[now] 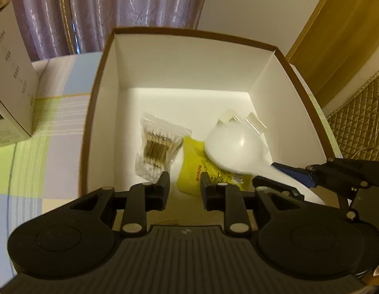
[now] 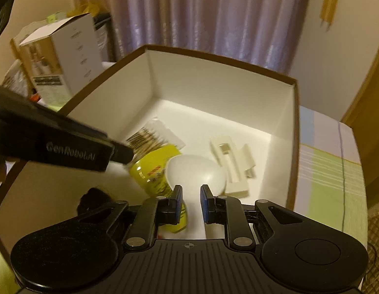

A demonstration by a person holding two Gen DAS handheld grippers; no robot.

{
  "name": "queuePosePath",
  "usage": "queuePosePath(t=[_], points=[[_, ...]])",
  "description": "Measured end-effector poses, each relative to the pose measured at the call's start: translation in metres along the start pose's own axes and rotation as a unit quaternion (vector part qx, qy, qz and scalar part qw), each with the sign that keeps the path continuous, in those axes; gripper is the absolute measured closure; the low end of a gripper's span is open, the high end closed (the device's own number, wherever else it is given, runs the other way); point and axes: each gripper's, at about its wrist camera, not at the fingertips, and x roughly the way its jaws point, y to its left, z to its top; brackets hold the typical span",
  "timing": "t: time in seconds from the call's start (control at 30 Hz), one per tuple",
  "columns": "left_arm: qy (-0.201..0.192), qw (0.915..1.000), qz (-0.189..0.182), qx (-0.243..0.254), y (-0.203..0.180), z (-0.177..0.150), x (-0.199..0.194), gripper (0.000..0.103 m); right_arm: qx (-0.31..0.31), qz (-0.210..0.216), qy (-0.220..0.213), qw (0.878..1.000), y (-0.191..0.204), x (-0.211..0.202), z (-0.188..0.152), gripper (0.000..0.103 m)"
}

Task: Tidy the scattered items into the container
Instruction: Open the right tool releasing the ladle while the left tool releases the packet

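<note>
Tongs first: my right tongs [image 2: 191,204] clench the white spoon's [image 2: 196,171] handle, bowl held over the box [image 2: 221,61] so it can drop among the cotton swabs [image 1: 157,144] and yellow packet [image 1: 194,169]. My left tongs [image 1: 184,188] hang released above the box, empty.

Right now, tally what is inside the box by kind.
Cotton swab packet: 1
Yellow packet: 1
White spoon: 1
White plastic clip pieces: 1 cluster; separate pieces cannot be told
Total: 4
</note>
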Motion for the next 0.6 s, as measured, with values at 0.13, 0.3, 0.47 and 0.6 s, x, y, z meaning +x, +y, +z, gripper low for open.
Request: queuePosePath(t=[0.13,0.3,0.47,0.6], points=[[-0.011,0.9999,0.008,0.009,-0.001,-0.001,-0.012,0.068,-0.020,0.006,-0.044,0.999,0.010,-0.017,-0.004,0.014],[-0.024,0.9993,0.019,0.023,-0.001,-0.006,-0.027,0.060,-0.009,0.016,-0.028,0.999,0.015,-0.029,-0.009,0.014],[-0.027,0.9990,0.021,0.029,-0.002,-0.015,-0.042,0.048,-0.001,0.007,-0.004,1.000,0.022,-0.043,-0.017,0.014],[-0.029,0.9980,0.032,0.046,-0.008,-0.024,-0.052,0.037,0.014,0.010,0.000,1.000,0.028,-0.060,-0.023,0.014]])
